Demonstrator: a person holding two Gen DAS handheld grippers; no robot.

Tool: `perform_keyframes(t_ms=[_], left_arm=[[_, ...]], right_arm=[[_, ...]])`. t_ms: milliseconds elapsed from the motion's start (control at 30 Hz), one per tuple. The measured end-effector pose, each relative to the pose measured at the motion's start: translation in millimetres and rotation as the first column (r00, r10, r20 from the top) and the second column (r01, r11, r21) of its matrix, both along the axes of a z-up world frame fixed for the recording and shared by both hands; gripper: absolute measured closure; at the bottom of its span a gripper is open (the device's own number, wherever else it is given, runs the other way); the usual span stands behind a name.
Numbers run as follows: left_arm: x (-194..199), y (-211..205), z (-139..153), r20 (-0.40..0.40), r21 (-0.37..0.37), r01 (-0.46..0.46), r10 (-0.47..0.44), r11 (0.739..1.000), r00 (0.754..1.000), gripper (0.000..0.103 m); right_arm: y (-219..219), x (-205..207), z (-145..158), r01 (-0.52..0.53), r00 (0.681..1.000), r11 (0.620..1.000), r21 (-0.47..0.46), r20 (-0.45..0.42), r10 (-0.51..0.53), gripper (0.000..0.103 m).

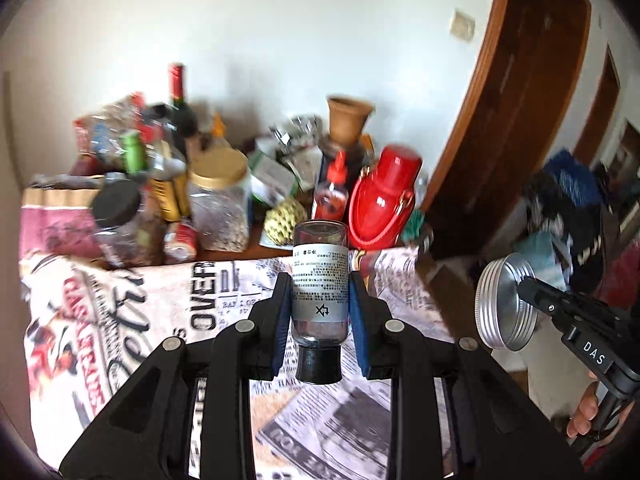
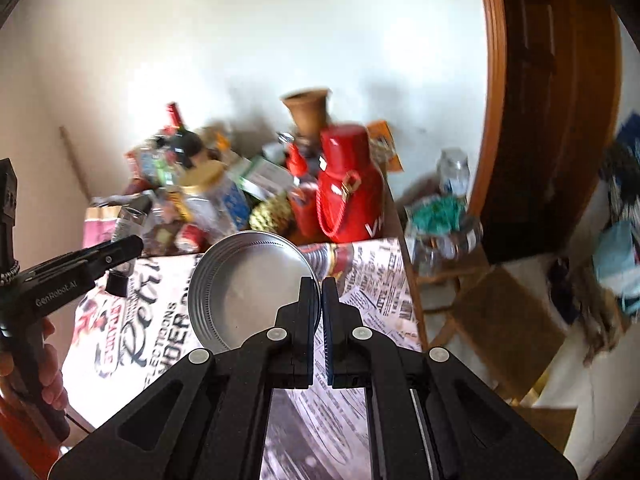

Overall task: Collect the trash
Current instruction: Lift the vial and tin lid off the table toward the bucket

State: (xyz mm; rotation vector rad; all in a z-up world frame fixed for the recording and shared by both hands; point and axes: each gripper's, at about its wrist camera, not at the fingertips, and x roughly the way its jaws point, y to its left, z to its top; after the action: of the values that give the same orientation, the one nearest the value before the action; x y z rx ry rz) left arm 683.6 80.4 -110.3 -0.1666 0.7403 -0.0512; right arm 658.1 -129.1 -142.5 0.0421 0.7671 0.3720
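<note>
While the left gripper (image 1: 320, 312) is closed on a small clear bottle (image 1: 320, 280) and the right gripper (image 2: 319, 304) pinches a round metal lid's (image 2: 248, 288) rim, both lifted above the newspaper-print cloth (image 1: 160, 312), carrying seems underway, and next a trash container, not visible, must be found.

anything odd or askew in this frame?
The small clear bottle in the left gripper is held cap end toward the camera. The right gripper pinches the metal tin lid by its rim, tilted on edge. Nothing looks spilled.
</note>
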Motion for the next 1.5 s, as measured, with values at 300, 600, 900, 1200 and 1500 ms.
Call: perform_keyframes(t_ms=[300,600,900,1200,1500], left_arm=[[-110,0,45,0.085,0.039,-0.135,0.132,0.99,0.988,0.076],[-209,12,57,0.143,0.041,-0.104,0.097,0.994,0.985,0.076],[-316,25,46,0.127,0.047,-0.02,0.014,0.999,0.992,0.076],[-390,37,10,0.031,0.0,0.025,-0.025,1.0,0.999,0.076],[-408,33,-45,-0.114,-0.033,0.032,-0.035,0.999,0.993,0.076]], right_arm=[[2,-77,46,-0.115,0.988,0.993,0.011,0.109,0.113,0.099],[26,-166,58,-0.107,0.982,0.994,0.018,0.161,0.102,0.099],[52,-270,27,-0.038,0.995,0.999,0.006,0.089,0.037,0.099],[62,-344,0,0.003,1.0,1.0,-0.027,-0.009,-0.003,0.099],[63,-359,-48,-0.002,0.991,0.998,-0.069,-0.132,-0.007,0.099]])
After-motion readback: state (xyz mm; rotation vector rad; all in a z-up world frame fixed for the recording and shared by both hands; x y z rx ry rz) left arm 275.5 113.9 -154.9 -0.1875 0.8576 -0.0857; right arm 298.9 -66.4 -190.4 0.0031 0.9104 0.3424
